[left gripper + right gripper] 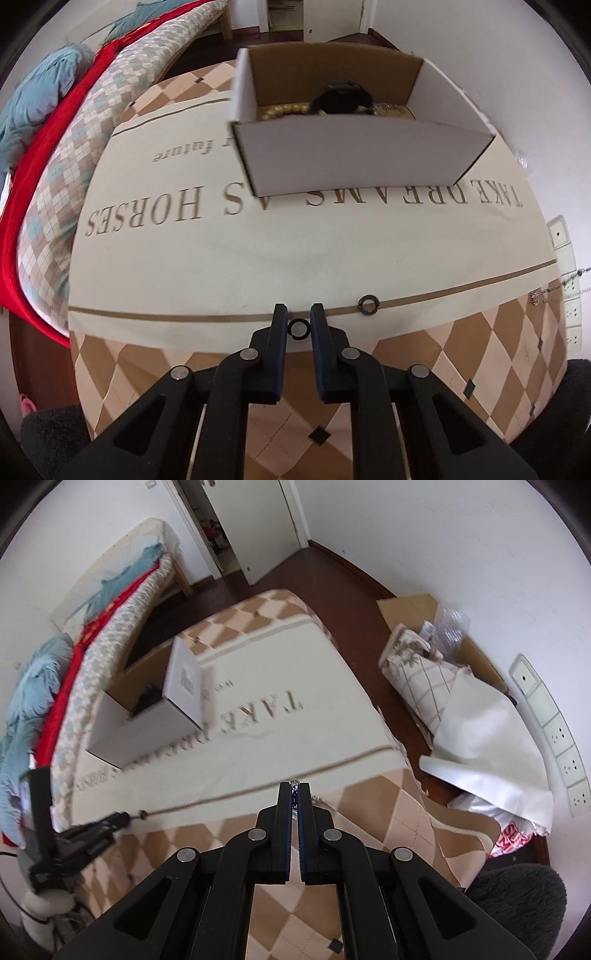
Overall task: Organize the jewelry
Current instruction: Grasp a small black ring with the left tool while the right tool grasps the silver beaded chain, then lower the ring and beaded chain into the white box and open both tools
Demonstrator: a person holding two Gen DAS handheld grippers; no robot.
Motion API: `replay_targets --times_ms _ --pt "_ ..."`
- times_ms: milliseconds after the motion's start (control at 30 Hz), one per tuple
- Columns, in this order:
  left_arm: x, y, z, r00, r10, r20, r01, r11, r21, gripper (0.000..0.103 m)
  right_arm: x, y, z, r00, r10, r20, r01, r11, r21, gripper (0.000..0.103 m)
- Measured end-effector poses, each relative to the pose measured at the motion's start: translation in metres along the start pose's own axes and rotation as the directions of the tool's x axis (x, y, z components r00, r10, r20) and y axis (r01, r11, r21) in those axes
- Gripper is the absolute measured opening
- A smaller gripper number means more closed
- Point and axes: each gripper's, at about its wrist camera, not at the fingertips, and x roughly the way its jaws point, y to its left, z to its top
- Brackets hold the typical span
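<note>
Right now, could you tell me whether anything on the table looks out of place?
Yes: a dark ring lies loose on the tablecloth, outside the box that holds the other jewelry. A second ring sits between the left hand-held gripper fingers.

Counts rel. to box (354, 162): 2 rings near side of it – dark ring (298, 328), bronze ring (368, 304). 1 bead bracelet (284, 110) inside box. 1 chain (561, 286) off to its right. 2 grippers: left gripper (299, 314), right gripper (294, 790).
</note>
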Motion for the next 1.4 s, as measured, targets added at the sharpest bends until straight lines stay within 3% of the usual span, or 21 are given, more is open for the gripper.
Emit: replay_targets --times_ms 333,733,900,1133,1400 --pt "-0.075 0.051 0.009 0.996 -0.018 0.089 0.026 0.995 -0.092 0.01 -0.045 0.04 0.029 0.985 0.158 0.066 -0.154 0.986 -0.06 0.003" --pt "-0.144 0.068 0.068 0.975 -0.057 0.217 0.075 0.994 -0.075 0.01 -0.079 0.106 0.079 0.939 0.332 0.089 -0.314 0.934 -0.172 0.003" --pt "-0.15 0.056 0.101 0.97 -0.078 0.229 0.085 0.996 -0.023 0.01 -0.078 0.14 0.109 0.923 0.379 0.07 -0.355 0.906 -0.23 0.003" --pt "-0.139 0.049 0.147 0.973 -0.11 0.202 0.105 0.994 0.034 0.01 -0.036 0.175 0.137 0.936 0.351 -0.03 -0.345 0.895 -0.282 0.003" --pt "-0.096 0.038 0.187 0.986 -0.121 0.114 0.116 0.992 0.052 0.01 0.026 0.19 0.152 0.941 0.317 -0.114 -0.337 0.901 -0.272 0.003"
